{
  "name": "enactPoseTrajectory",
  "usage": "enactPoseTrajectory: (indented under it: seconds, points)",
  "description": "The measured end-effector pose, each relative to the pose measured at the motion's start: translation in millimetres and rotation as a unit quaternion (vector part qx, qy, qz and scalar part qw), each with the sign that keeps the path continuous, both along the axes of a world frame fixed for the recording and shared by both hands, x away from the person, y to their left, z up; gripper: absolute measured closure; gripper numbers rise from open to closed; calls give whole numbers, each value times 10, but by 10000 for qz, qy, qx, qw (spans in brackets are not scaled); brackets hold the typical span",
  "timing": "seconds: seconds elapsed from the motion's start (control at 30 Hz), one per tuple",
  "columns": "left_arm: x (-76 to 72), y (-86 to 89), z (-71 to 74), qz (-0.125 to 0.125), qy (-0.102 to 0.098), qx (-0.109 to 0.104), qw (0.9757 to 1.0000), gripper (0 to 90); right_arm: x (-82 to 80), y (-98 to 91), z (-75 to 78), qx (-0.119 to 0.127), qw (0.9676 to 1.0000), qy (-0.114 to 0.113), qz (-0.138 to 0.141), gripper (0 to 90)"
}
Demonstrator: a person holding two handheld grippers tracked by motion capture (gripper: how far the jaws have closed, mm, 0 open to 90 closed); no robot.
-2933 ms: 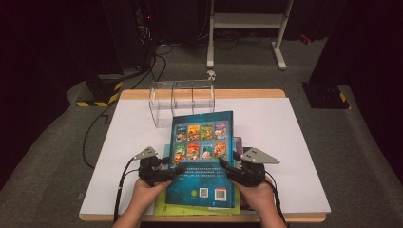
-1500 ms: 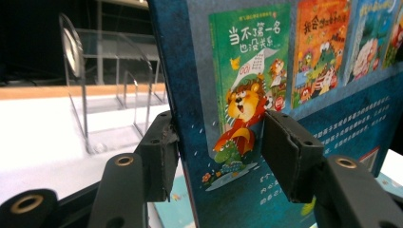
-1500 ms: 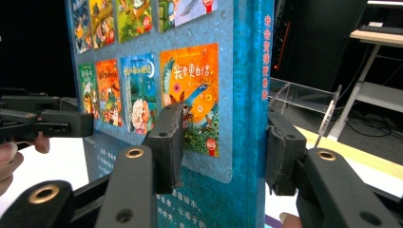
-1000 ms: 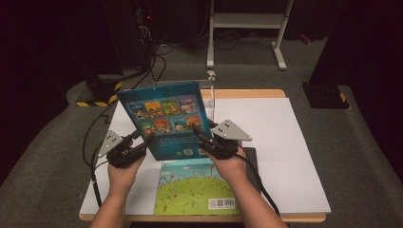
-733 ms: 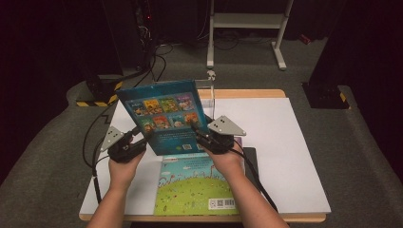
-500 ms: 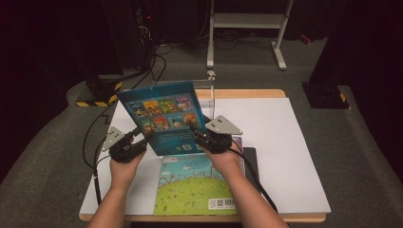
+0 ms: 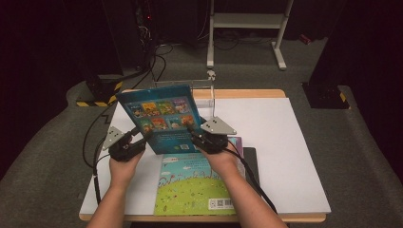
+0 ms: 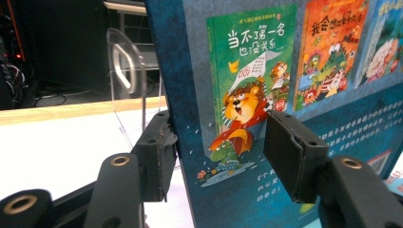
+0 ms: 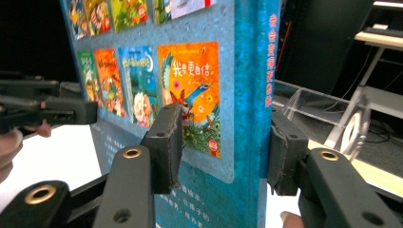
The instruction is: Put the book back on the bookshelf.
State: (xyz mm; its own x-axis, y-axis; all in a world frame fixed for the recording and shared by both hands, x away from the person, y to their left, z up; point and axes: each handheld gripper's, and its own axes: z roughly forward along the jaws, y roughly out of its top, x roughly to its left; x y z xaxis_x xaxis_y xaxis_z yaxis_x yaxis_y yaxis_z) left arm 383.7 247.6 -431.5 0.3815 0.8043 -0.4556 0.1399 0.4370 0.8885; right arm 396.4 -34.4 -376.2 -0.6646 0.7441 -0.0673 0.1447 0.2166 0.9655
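Observation:
A blue picture book (image 7: 159, 116) with small cover pictures on its back is held upright and tilted above the table's left half. My left gripper (image 7: 138, 137) holds its lower left edge and my right gripper (image 7: 195, 135) its lower right, at the spine. In the left gripper view the pads (image 8: 157, 156) sit on both faces of the book (image 8: 247, 95); these jaws have just been opening slightly with the book still between them. In the right gripper view the jaws straddle the spine (image 9: 252, 95), pads against both sides.
A green picture book (image 7: 195, 185) lies flat near the table's front edge, on top of a purple book (image 7: 236, 142) and a dark one (image 7: 249, 161). A clear acrylic rack (image 7: 209, 95) stands at the back of the white tabletop (image 7: 271, 137). Cables trail off the left side.
The blue book, which lay flat on the stack, has been lifted, stood up and carried left and back. Over the last second it and both hands sank a little.

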Motion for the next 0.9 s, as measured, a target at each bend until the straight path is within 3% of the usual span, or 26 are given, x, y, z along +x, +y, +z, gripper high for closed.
enactPoseTrajectory:
  seconds: [0.3, 0.67, 0.9]
  points:
    - [-40, 45, -41, 50, -95, -160, 9998, 429, -76, 37, -31, 18, 9998, 27, 182, 515]
    - [-93, 55, -41, 174, -153, -36, 9997, 420, -54, 27, -13, 101, 9991, 86, 390, 501]
    - [-120, 69, -19, 144, -146, -195, 9996, 420, -106, 11, 10, 148, 9974, 171, 684, 511]
